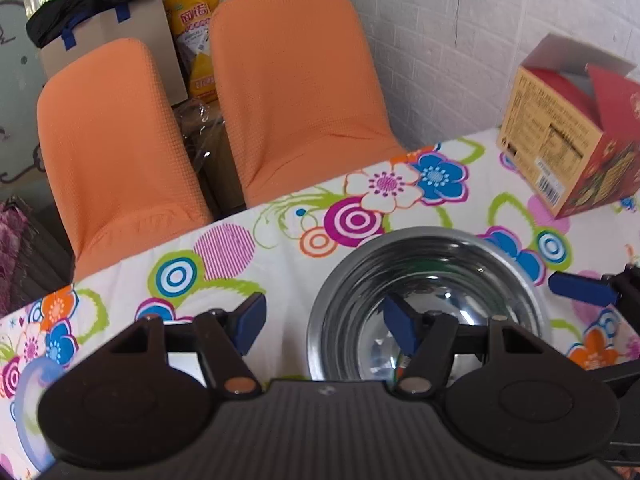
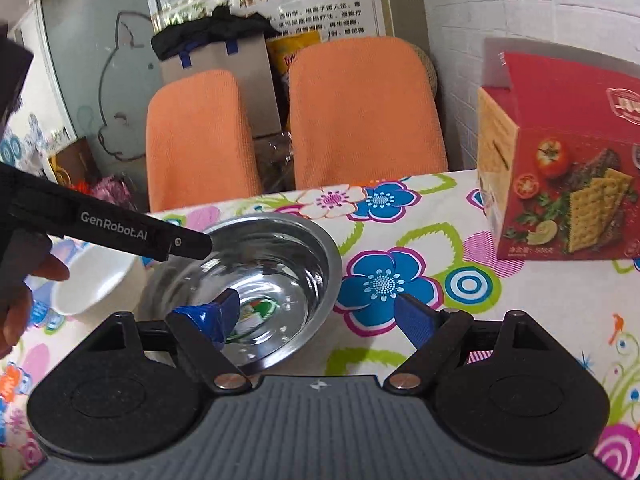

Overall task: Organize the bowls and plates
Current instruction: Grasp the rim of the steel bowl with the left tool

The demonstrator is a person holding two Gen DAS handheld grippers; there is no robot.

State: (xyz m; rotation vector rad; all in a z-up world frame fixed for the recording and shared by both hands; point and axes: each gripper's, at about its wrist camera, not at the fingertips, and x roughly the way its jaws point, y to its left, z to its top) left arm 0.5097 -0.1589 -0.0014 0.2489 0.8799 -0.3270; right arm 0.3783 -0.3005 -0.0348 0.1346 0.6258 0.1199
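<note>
Two tools, both spread wide, neither pinching anything. Left tool (image 1: 324, 322) low over the bench (image 1: 280, 236), one blue pad off to the left above bare cloth, the other hanging inside the rim of the steel bowl (image 1: 460, 276). Right tool (image 2: 324, 316) likewise parted across that bowl (image 2: 280, 256): left pad down inside the basin, right pad outside the rim over a blue flower print; touching or just clear of the metal, cannot tell.

One steel bowl, upright, directly ahead of both tools, between their fingers. One white bowl (image 2: 92, 280), upright, beside the steel one, left of the right tool and under the left tool's black body (image 2: 112, 228). Plates: none to count in either view.

One cracker box (image 2: 568, 160), red and tan, standing ahead and to the right of the right tool, well apart from the bowls. Two orange chairs (image 1: 292, 96) beyond the far edge of the bench, straight ahead. One cardboard box (image 2: 224, 76) with a black bag on top behind the chairs, one yellow packet (image 1: 200, 40) next to it. One flowered cloth covering the whole bench.
</note>
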